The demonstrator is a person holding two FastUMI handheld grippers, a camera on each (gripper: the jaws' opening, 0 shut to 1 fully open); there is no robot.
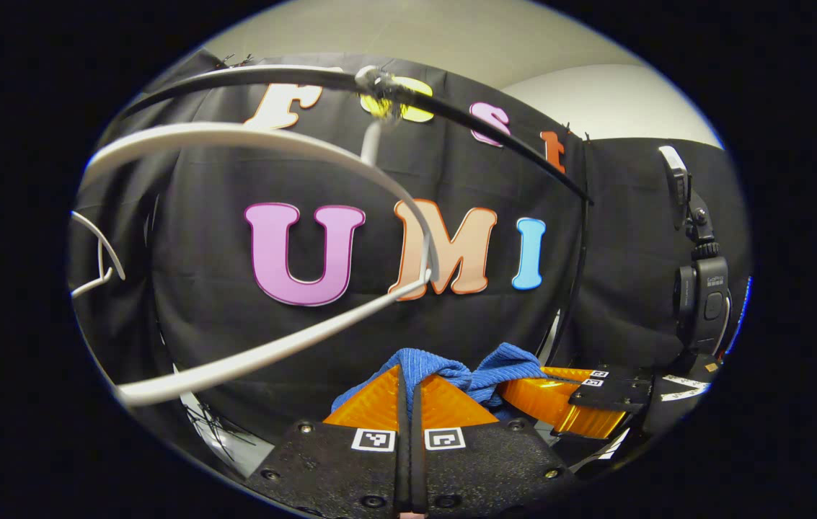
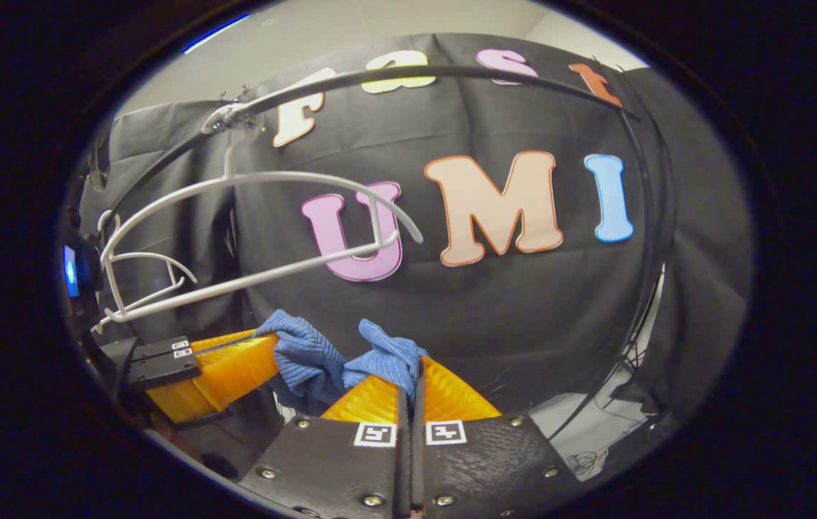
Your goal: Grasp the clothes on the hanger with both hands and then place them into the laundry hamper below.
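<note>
Left gripper view had the left gripper clamped tight on the blue cloth, below the bare white hanger. Right gripper pinched the same cloth, both grippers just beside each other under the black rail

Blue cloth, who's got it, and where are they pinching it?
Both grippers hold the blue cloth: the left gripper and the right gripper each pinch a bunched upper fold. The white hanger hangs bare.
</note>
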